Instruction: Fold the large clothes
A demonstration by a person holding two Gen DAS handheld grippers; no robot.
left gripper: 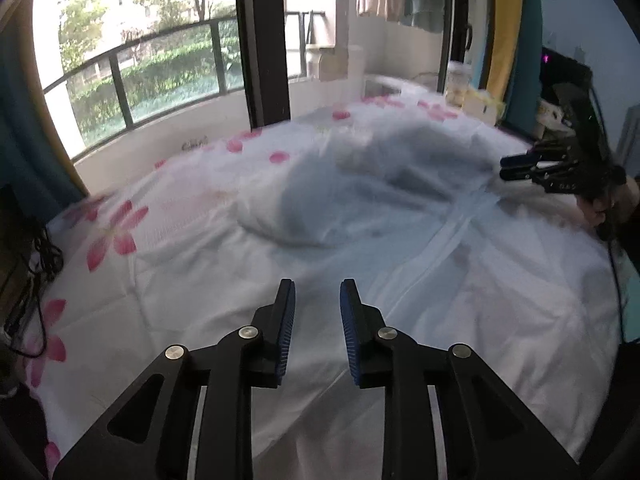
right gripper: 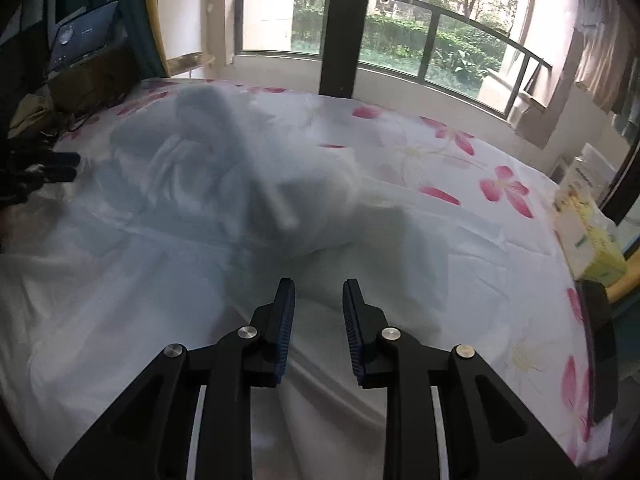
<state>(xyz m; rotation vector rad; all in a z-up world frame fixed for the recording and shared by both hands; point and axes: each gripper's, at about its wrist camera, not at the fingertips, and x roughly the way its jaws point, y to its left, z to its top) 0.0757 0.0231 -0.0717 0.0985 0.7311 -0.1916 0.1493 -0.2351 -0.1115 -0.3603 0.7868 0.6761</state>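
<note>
Both pairs of blue-padded fingers stand apart with nothing between them: the left gripper (left gripper: 317, 292) hovers over flat white cloth with a clear gap between its pads, and the right gripper (right gripper: 319, 292) does the same in its own view, its jaws parted over a soft ridge of the same cloth. Neither one touches the fabric as far as these views show. Just beyond the fingers lies the white garment (left gripper: 460, 264), large and pale, spread over the near part of the bed; a long seam or zip line (left gripper: 448, 232) runs through it toward the far side. Farther off, the rest of it is heaped in a blurred, greyish mound (right gripper: 224, 168) near the middle of the bed, so the fold looks unfinished, perhaps with one part just thrown over. Under it is the floral bedsheet (left gripper: 116, 232), white with pink flowers, which shows bare to the left and far right. Beyond that come the window railing (right gripper: 440, 12) and trees outside. The main risk, as I judge it, is colour: white garment on white sheet, so a pinch could take the sheet along with the cloth, or only the top layer of a doubled part, and drag the heap askew. The blur over the mound also makes its edges hard to find, so a grab aimed there might miss the hem. The yellow boxes (right gripper: 588, 240) at the far right edge could be swept off by a wide swing.
</note>
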